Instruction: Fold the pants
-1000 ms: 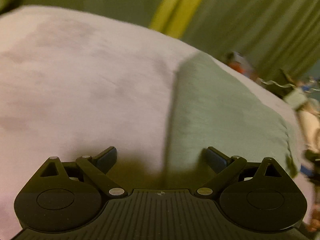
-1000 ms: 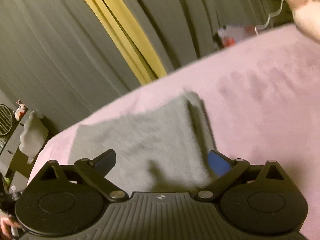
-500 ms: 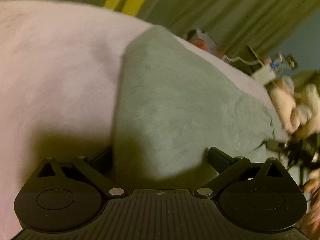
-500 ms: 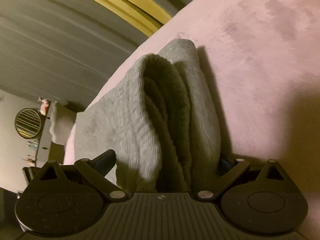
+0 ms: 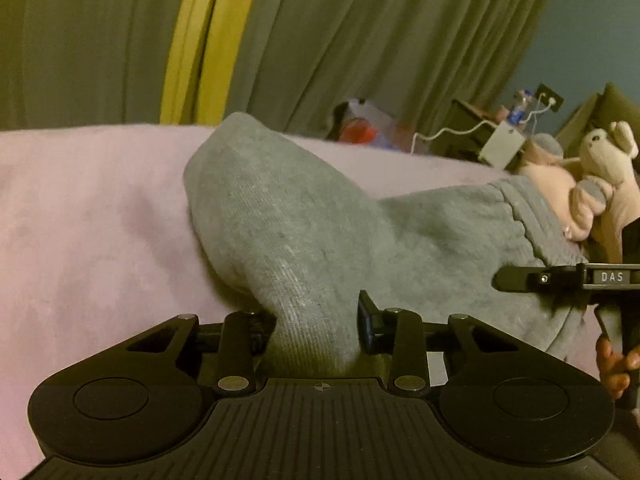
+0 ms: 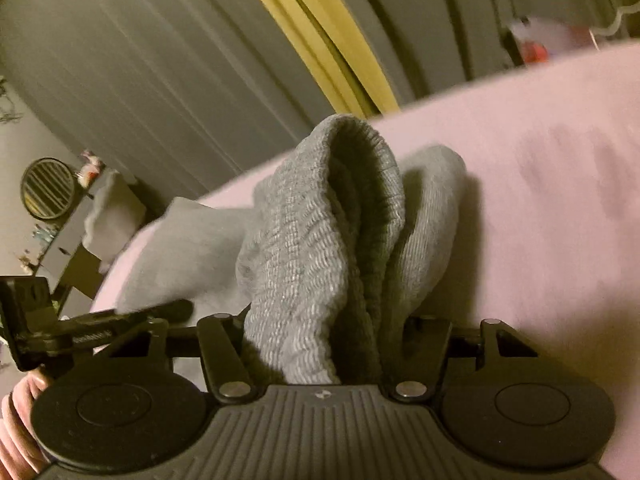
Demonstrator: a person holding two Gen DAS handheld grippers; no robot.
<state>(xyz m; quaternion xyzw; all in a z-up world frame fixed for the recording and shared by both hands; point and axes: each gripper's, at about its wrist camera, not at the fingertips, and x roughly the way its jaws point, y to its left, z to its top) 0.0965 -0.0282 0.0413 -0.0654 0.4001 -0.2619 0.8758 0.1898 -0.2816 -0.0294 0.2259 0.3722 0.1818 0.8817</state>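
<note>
I see left gripper (image 5: 316,326) closing, pinching grey pants (image 5: 288,216) fold, bunched toward 12 o'clock on pink bed (image 5: 80,220). Right gripper (image 6: 328,340) closing, waistband wad between fingers.

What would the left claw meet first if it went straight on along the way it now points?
The left claw is closing with a bunched fold of the grey knit pants already between its fingers, so it meets that cloth at once. Beyond it probably lies the pink bed cover; depth is unclear.

Black ribbed left tool (image 5: 316,330) with round silver pivot screws; right tool (image 6: 326,340) marked "DAS"
</note>
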